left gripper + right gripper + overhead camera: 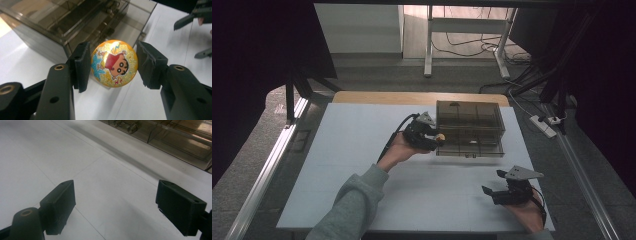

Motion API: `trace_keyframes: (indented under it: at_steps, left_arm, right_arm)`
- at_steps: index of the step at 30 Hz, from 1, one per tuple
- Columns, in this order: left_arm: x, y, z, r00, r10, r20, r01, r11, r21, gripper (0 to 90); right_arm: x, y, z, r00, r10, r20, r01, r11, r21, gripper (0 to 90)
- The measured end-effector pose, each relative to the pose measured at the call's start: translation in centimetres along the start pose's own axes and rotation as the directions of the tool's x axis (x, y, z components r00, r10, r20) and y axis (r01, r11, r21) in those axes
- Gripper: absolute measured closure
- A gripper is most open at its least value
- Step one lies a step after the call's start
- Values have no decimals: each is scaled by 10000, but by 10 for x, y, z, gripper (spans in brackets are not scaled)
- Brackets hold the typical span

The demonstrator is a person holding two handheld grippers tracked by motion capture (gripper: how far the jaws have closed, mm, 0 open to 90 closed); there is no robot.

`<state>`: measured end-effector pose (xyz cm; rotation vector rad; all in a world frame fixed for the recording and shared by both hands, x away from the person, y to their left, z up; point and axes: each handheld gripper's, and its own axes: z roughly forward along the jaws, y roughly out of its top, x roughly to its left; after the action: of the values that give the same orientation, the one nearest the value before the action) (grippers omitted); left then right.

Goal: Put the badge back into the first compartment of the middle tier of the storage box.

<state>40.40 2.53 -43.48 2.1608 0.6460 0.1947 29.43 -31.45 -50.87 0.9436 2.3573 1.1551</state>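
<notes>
A round orange badge [114, 63] with a glittery cartoon figure hangs above the white table, and my left gripper [437, 138] is shut on its edges. It sits just in front of the left end of a smoky clear drawer box [469, 127], beside a drawer [140, 22] that stands pulled out. In the high view the badge [440, 136] is a small orange dot at the box's near left corner. My right gripper [492, 181] hovers low over the table's front right, open, with nothing between its pads [60, 202].
The white board [342, 165] covers a wooden table top [362, 96]. A power strip [543, 126] and cables lie on the floor to the right. A metal desk frame [428, 50] stands behind the table.
</notes>
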Motion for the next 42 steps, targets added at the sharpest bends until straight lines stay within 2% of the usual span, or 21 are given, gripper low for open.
trace_keyframes:
  at_steps: [5,8,16,24,26,28,32,36,42]
  left_arm:
    - [-1,13,7,10000,87,-49,-87,10000,-12,474]
    - [-3,18,14,9997,208,114,-208,9998,13,473]
    - [-6,19,34,9986,404,341,-420,9980,473,473]
    - [1,15,46,9992,152,363,-172,9984,536,471]
    - [2,14,47,9994,114,313,-132,9983,569,454]
    - [2,14,48,9994,67,345,-88,9981,610,394]
    - [2,13,46,9988,5,498,-33,9984,558,364]
    - [1,13,42,9984,-39,557,13,9989,478,354]
    - [-2,11,33,9984,107,558,-129,9992,385,342]
  right_arm:
    - [0,0,0,10000,-13,34,13,10000,-10,159]
    - [0,1,0,10000,-21,46,21,10000,-29,159]
    - [0,1,0,10000,-6,28,6,10000,-13,159]
    - [0,1,0,10000,-34,30,34,10000,-14,160]
    - [0,1,0,10000,-21,24,21,10000,-17,160]
    - [0,1,0,10000,-24,20,24,10000,10,160]
    - [0,1,0,10000,-26,15,26,10000,25,160]
    - [0,1,0,10000,-27,20,27,10000,36,160]
    - [0,0,0,10000,-28,24,28,10000,51,160]
